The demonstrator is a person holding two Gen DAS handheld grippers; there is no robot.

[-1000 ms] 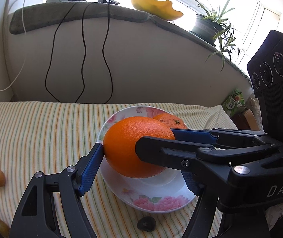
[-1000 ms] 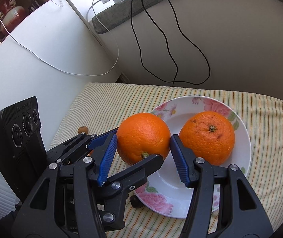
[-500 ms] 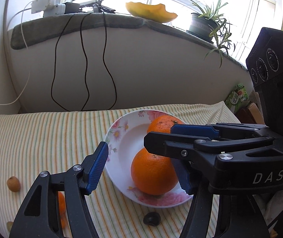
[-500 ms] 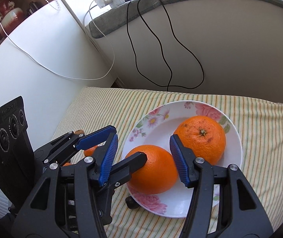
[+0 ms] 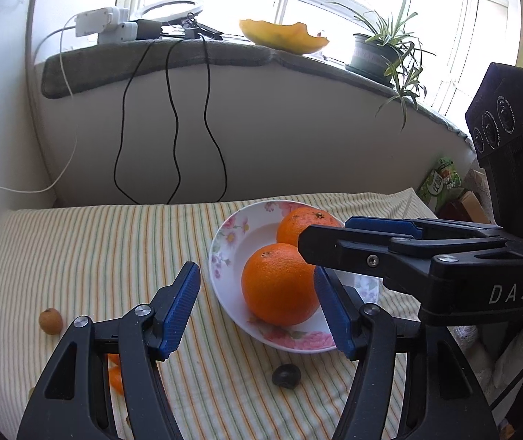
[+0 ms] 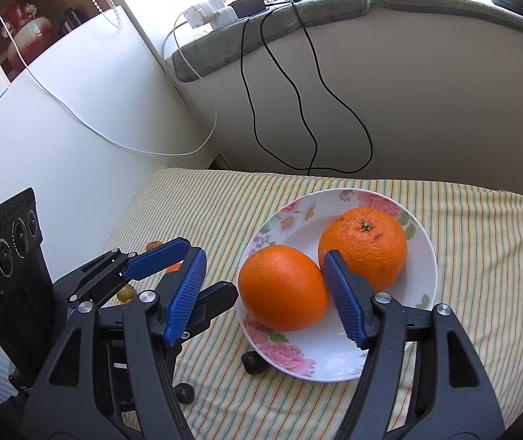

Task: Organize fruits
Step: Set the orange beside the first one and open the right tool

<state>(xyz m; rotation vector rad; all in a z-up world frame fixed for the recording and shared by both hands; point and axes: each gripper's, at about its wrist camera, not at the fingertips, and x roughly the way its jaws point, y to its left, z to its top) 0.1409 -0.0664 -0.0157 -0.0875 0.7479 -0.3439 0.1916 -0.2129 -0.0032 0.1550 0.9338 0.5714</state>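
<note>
Two oranges are seen lying side by side and touching in a white floral plate, which is set on a striped cloth in the lower middle of both views. The nearer orange is placed toward the lower left of the plate in the right wrist view; the farther orange, with its stem scar turned up, is placed toward the upper right.

The right tool is seen in the foreground of its own view with its jaws apart, having just been opening; the nearer orange is framed between the blue pads, but no pad is pressed on it and it rests on the plate. The left tool is likewise seen with its jaws apart and nothing clamped. In the left wrist view the right tool is seen crossing in from the right, above the plate.

A small dark object is found on the cloth just beside the plate's lower rim. A small yellowish fruit is seen at the left of the left wrist view, with small orange pieces partly hidden behind the tool's arm lower down.

Behind the cloth, black cables are hung down a pale wall from a grey padded sill. A potted plant is set at the upper right of the left wrist view.
</note>
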